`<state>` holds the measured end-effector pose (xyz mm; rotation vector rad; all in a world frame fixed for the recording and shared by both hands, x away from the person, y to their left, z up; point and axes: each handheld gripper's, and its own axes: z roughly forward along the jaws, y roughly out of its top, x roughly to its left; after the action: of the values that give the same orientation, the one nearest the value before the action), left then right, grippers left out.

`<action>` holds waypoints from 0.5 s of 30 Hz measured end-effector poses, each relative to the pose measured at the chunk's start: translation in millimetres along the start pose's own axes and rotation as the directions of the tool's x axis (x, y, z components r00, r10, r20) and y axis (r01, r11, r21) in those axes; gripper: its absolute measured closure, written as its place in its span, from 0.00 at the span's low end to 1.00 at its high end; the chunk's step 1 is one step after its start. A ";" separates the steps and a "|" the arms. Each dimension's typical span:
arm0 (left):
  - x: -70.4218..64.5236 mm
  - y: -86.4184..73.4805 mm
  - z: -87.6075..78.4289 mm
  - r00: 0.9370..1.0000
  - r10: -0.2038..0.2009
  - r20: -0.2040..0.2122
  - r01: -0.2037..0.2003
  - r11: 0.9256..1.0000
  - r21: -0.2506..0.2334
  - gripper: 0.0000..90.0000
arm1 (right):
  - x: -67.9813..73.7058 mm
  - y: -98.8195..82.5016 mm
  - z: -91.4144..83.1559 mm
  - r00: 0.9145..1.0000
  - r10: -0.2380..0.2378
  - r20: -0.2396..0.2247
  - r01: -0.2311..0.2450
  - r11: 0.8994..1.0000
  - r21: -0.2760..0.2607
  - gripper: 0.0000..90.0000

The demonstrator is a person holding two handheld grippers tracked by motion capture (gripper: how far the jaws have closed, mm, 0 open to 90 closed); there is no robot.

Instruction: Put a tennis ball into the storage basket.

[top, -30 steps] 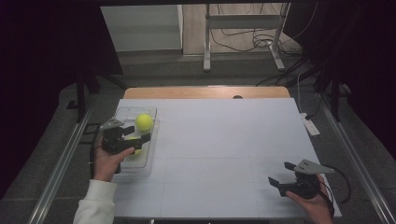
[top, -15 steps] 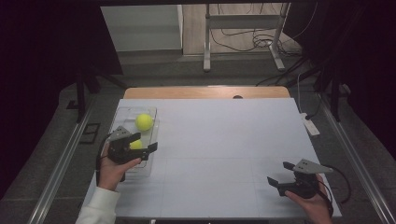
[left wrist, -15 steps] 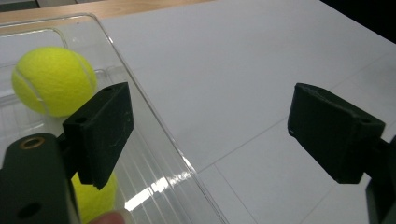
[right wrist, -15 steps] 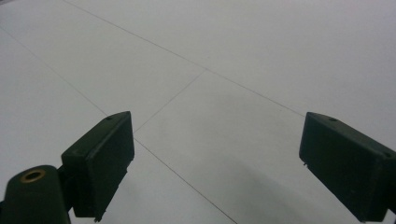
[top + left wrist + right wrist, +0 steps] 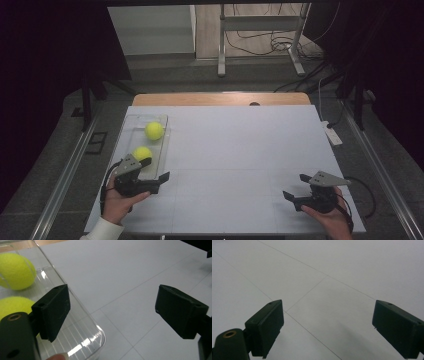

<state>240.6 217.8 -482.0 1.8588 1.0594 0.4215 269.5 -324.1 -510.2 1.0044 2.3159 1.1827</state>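
Nearest the person, at the table's (image 5: pixel 240 150) front edge, both grippers sit low. At the front right, the right gripper (image 5: pixel 300 192) is held in a hand, jaws spread wide over bare white tabletop with nothing between them. At the front left, the left gripper (image 5: pixel 156 175) hangs at the near end of the clear tray (image 5: pixel 161 172); its jaws have just been opening and now stand well apart, empty, one over the tray's corner and the other over the table beside it. Just past that gripper, the near ball (image 5: pixel 142 153) lies in the tray. Farther back in the same tray rests the far ball (image 5: pixel 154 131), near the first but apart from it.
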 end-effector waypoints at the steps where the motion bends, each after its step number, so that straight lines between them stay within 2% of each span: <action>1: -0.6 -2.4 -0.4 1.000 -0.002 -0.004 0.002 1.000 0.005 0.15 | 1.0 0.9 0.4 1.000 -0.001 -0.001 0.001 1.000 -0.002 0.12; 4: -2.1 -5.8 -1.2 1.000 -0.003 -0.014 0.003 1.000 0.010 0.15 | 3.4 1.9 1.1 1.000 -0.005 -0.004 0.005 1.000 -0.003 0.12; 10: -5.0 -9.3 0.1 1.000 0.002 -0.005 -0.002 1.000 0.009 0.15 | 4.1 2.9 0.1 1.000 -0.001 -0.003 0.001 1.000 -0.011 0.12; 15: -7.3 -9.4 4.0 1.000 0.017 -0.001 -0.017 1.000 0.020 0.15 | 4.3 5.4 -3.6 0.999 0.027 -0.034 -0.029 0.998 -0.055 0.12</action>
<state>234.4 211.6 -491.0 1.8861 1.0530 0.4236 266.8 -320.8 -503.6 1.0084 2.2876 1.2767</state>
